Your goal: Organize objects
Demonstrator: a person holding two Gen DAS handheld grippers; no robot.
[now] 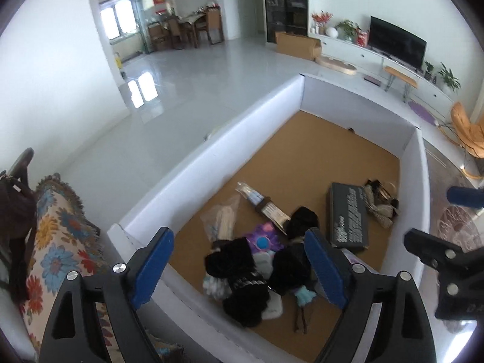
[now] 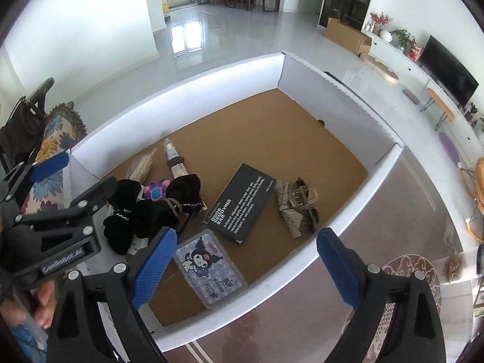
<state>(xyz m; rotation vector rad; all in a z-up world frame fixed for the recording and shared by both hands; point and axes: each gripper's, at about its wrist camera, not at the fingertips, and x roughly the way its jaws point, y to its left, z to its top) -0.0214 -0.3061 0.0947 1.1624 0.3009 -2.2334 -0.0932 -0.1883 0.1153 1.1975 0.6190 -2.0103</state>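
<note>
The left hand-held gripper (image 1: 239, 267) hangs with its blue-padded jaws spread wide and nothing between them, above the near corner of the large white-walled cardboard box with a brown floor (image 1: 211, 151). The right hand-held gripper (image 2: 246, 267) is likewise wide apart and empty, poised over the box's near wall.

Taking the box as the landmark: in its near left corner lies a heap of black fuzzy fabric pieces (image 1: 242, 275), mixed with a purple toy with a blue round centre (image 1: 262, 242). Just beyond the heap, toward the left wall, lie a clear plastic bag of pale sticks (image 1: 224, 220) and a clear spray bottle with a dark band (image 2: 174, 163). Near the box's middle rests a flat black rectangular carton with white lettering (image 2: 242, 202), and just beside it toward the right wall sits a tangle of sparkly silver bow-shaped accessories (image 2: 298, 208). Against the near wall lies a translucent grey plastic case printed with a cartoon character (image 2: 210, 267).

Outside the box, to its left, is a floral woven throw (image 1: 57, 236).
</note>
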